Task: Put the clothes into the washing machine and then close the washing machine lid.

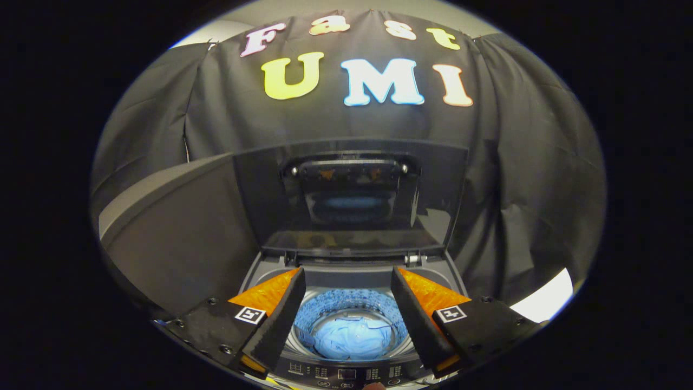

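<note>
Clothes, a light blue bundle, lie inside the washing machine drum below the spread, empty fingers of the gripper, while the lid stands raised just beyond them, leaving the opening clear.

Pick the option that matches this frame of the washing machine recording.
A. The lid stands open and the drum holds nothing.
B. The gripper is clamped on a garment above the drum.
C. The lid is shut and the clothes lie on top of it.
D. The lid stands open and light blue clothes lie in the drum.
D: the lid stands raised behind the drum, light blue clothes lie inside, and the gripper hangs open above, holding nothing.
</note>
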`<action>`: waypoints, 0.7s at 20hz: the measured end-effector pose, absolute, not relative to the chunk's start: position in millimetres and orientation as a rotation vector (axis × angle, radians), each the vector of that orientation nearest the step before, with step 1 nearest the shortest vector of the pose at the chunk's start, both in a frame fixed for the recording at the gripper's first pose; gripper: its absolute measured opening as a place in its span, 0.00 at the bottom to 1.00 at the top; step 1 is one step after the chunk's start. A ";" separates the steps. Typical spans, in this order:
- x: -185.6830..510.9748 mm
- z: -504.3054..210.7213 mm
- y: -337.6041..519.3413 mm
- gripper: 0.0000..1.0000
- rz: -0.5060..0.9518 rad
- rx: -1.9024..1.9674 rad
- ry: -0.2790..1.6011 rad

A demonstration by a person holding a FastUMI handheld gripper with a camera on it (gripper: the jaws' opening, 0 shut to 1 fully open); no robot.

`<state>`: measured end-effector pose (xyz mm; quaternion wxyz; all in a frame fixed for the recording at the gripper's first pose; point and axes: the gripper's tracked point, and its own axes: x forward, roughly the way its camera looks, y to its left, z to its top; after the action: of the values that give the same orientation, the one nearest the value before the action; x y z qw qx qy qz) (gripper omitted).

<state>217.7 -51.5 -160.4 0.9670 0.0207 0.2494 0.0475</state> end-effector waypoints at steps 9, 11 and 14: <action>251.7 -84.1 -45.4 0.98 0.103 -0.012 0.263; 265.0 -72.7 -43.4 0.99 0.113 -0.048 0.228; 285.6 -58.9 -40.3 1.00 0.120 -0.052 0.199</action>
<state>285.6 -40.3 -58.9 0.9929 -0.0257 0.0994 0.0597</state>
